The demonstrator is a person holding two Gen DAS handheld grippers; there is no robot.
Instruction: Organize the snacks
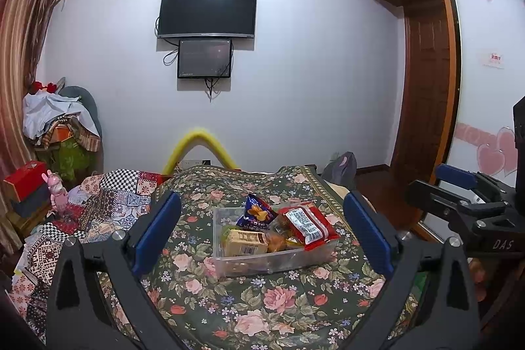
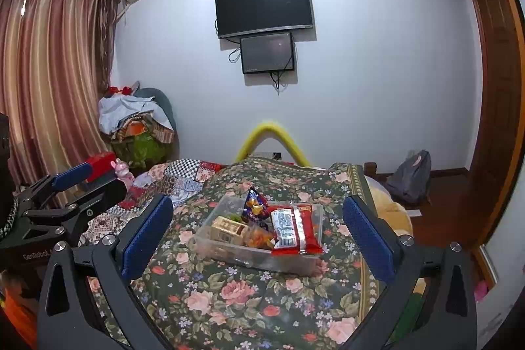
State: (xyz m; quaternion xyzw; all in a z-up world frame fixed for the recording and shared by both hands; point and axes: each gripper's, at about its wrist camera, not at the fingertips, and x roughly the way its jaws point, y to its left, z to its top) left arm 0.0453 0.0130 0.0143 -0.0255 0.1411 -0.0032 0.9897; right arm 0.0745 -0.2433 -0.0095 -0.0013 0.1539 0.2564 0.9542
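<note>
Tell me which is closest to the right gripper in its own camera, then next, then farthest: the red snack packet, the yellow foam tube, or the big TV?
From the right gripper:
1. The red snack packet, in the clear box on the flowery blanket, just ahead of the open fingers.
2. The yellow foam tube, arching past the bed's far end.
3. The big TV, high on the back wall.

A floral bedspread (image 1: 262, 300) covers the bed. To its left lies a patchwork quilt (image 1: 108, 202). On the wall beyond the bedspread hang 2 dark screens, a large television (image 1: 206, 10) above a smaller monitor (image 1: 204, 58). A yellow foam arch (image 1: 200, 136) rises at the bedspread's far edge. A grey backpack (image 2: 411, 174) sits on the floor to its right.
</note>
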